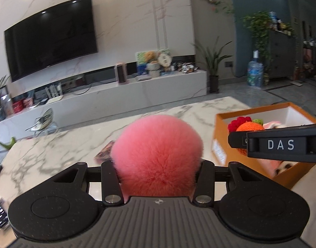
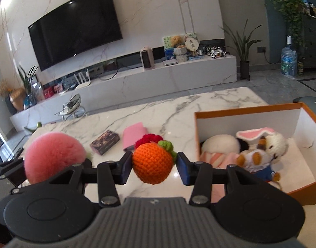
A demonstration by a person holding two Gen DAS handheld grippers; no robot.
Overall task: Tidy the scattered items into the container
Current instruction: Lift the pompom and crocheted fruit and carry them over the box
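Pink pompom (image 1: 156, 155) clamped between left gripper (image 1: 156, 171) fingers; crochet orange (image 2: 152, 162) pinched between right gripper (image 2: 153, 166) fingers; both tilted down above table (image 2: 178, 111).

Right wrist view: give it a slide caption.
Right gripper holds a crochet orange above the marble table, beside the orange box.

In the left wrist view the pink pompom (image 1: 156, 155) covers the fingertips of the left claw (image 1: 158, 170), so their contact with it cannot be seen; it also hides most of the dark card box (image 1: 103, 154) on the worktop (image 1: 54, 150); the right claw (image 1: 271, 143) crosses the orange box (image 1: 219, 144), masking much of the crochet fruit (image 1: 247, 127); the box's label is too blurred to read; in the right wrist view the crochet fruit overlaps a corner of the pink pouch (image 2: 133, 136); the orange box's near corner is cut off.
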